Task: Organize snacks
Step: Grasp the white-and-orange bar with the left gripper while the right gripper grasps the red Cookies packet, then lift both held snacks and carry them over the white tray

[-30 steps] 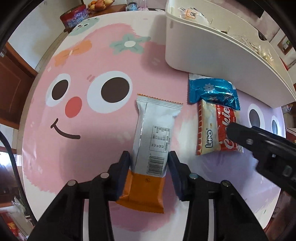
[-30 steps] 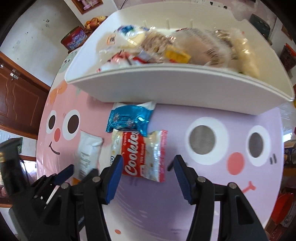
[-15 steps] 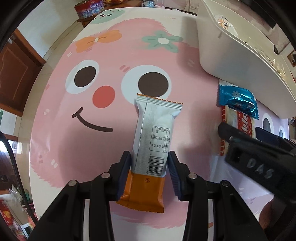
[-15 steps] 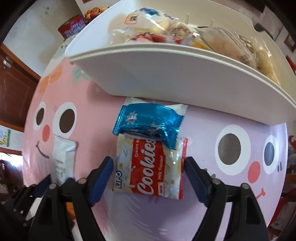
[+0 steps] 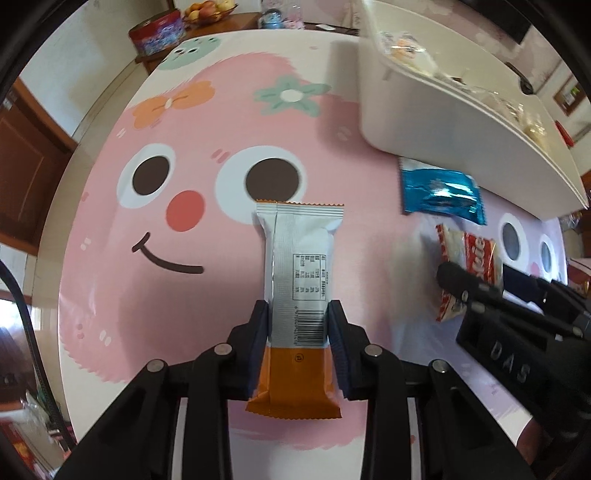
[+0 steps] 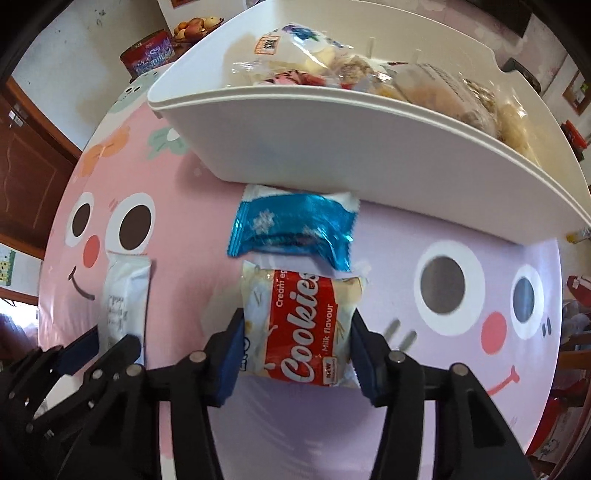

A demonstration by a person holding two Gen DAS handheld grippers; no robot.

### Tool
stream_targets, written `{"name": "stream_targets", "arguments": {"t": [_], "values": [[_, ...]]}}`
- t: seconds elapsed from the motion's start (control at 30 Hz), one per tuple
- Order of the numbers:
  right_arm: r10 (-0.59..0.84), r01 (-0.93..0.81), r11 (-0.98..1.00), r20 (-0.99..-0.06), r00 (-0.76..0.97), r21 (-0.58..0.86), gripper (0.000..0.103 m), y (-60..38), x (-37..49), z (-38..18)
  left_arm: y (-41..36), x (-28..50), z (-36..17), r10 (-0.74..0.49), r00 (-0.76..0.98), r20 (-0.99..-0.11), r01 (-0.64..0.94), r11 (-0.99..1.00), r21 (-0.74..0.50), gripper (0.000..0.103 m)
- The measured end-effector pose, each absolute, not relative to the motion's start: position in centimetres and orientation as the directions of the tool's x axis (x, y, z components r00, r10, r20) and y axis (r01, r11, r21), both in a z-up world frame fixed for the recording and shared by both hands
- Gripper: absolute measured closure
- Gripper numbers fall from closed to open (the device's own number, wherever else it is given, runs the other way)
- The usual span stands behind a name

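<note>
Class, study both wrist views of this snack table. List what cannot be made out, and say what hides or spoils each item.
- Front of the white and orange bar: left wrist view shows only its back panel.
- Cookies pack brand name: covered by the right claw finger.
- Blue packet far edge: tucked under the white bin rim.
- Bin contents: jumbled and blurred in both views.
- Red tin label: too small.

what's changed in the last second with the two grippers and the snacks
The right gripper moved forward and closed on the red-and-white Cookies packet. The left gripper stayed clamped on the white-and-orange wrapped bar. The shiny blue foil packet stayed beside the white plastic bin.
</note>
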State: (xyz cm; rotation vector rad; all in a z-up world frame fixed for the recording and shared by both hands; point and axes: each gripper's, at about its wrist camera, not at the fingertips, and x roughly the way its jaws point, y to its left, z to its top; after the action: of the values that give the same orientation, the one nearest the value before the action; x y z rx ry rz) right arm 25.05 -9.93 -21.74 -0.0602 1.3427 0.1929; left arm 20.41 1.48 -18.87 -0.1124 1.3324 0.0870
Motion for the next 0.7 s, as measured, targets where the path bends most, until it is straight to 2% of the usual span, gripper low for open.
{"name": "stream_targets", "arguments": {"t": [0.27, 0.5, 0.6, 0.7], "values": [[0.156, -0.153, 0.980, -0.964, 0.216, 0.124, 0.050, -13.2, 21.9, -19.1, -1.1, 18.7, -15.7, -0.065, 0.279, -0.958, -0.037, 0.996, -0.079, 0.073], [0.210, -0.107, 0.977, -0.934, 0.288, 0.186, 0.050, -16.2, 21.6, -14.1, -3.3, 19.5, -10.3, -0.128, 0.348, -0.929, 0.066, 0.992, -0.111, 0.073], [0.226, -0.080, 0.974, -0.916, 0.332, 0.211, 0.050, -17.7, 22.0, -11.3, -4.6, 20.8, -7.3, -0.138, 0.390, -0.910, 0.105, 0.989, -0.105, 0.073], [0.232, -0.061, 0.972, -0.892, 0.388, 0.226, 0.050, -18.9, 23.0, -8.3, -5.3, 22.7, -4.3, -0.100, 0.454, -0.886, 0.135, 0.990, -0.042, 0.073]]}}
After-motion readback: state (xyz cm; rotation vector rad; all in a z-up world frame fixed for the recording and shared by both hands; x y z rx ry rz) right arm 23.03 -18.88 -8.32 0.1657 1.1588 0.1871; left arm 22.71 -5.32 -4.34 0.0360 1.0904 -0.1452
